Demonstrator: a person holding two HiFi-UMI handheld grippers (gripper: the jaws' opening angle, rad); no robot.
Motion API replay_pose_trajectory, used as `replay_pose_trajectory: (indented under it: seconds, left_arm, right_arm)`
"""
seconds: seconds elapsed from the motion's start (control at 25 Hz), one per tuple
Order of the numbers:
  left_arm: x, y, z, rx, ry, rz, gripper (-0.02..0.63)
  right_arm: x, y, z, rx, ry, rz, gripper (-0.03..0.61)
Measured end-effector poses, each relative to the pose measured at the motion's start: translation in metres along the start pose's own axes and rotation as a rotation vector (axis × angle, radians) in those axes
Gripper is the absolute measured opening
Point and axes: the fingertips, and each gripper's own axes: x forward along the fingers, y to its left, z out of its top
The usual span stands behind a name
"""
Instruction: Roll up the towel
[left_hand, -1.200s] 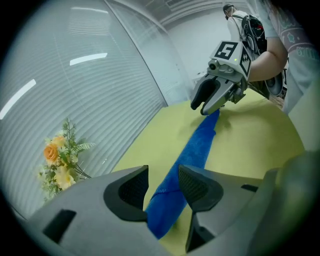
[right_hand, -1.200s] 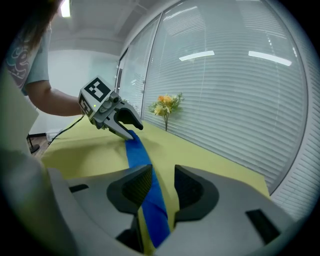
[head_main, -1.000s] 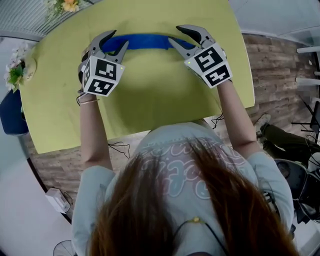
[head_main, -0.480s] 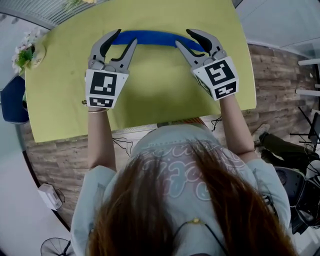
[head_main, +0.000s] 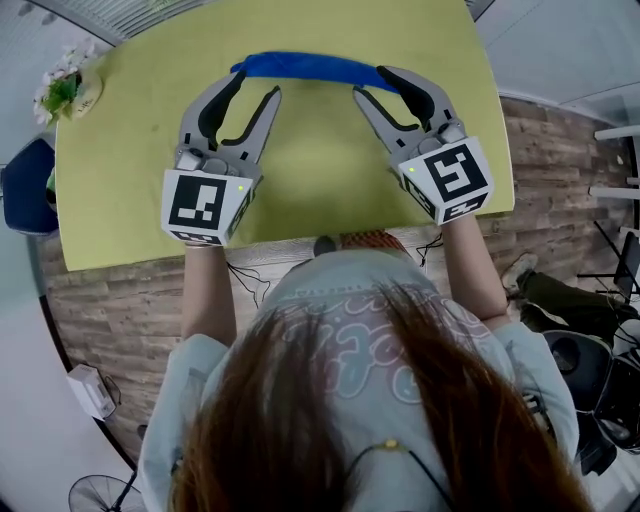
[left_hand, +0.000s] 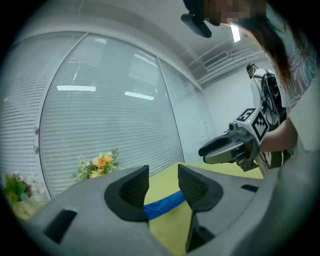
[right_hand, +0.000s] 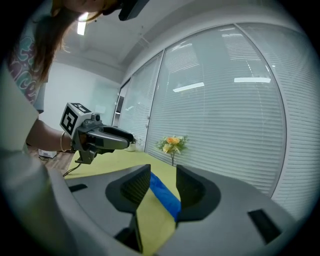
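Note:
The towel (head_main: 310, 69) is a blue roll lying crosswise at the far side of the yellow-green table (head_main: 310, 180). My left gripper (head_main: 256, 85) hovers just short of its left part, open, with nothing between its fingers. My right gripper (head_main: 373, 84) hovers by the right end, also open and holding nothing. In the left gripper view, the towel (left_hand: 163, 202) shows beyond the parted left gripper (left_hand: 162, 181), and the right gripper (left_hand: 225, 148) floats at the right. In the right gripper view, the towel (right_hand: 165, 195) lies past the open right gripper (right_hand: 162, 184), with the left gripper (right_hand: 107, 138) at the left.
A small flower arrangement (head_main: 62, 90) stands at the table's far left corner. A dark blue chair (head_main: 22, 185) sits off the left edge. Window blinds (left_hand: 100, 110) run behind the table. Wood floor and cables lie near the front edge.
Both grippers have lifted off the towel's ends and drawn back toward me. The left one has rolled upright. The towel stays rolled on the table.

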Motion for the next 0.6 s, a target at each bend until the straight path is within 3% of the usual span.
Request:
replay_pose_trajectory:
  seconds: [0.4, 0.6]
  left_arm:
    - [-0.045, -0.023, 0.022, -0.078, -0.077, -0.006, 0.156]
    - [-0.066, -0.03, 0.018, -0.12, -0.092, -0.003, 0.156]
  right_arm:
    - [-0.032, 0.042, 0.033, 0.047, -0.104, 0.027, 0.15]
    - [-0.045, 0.057, 0.046, 0.175, -0.176, 0.083, 0.149]
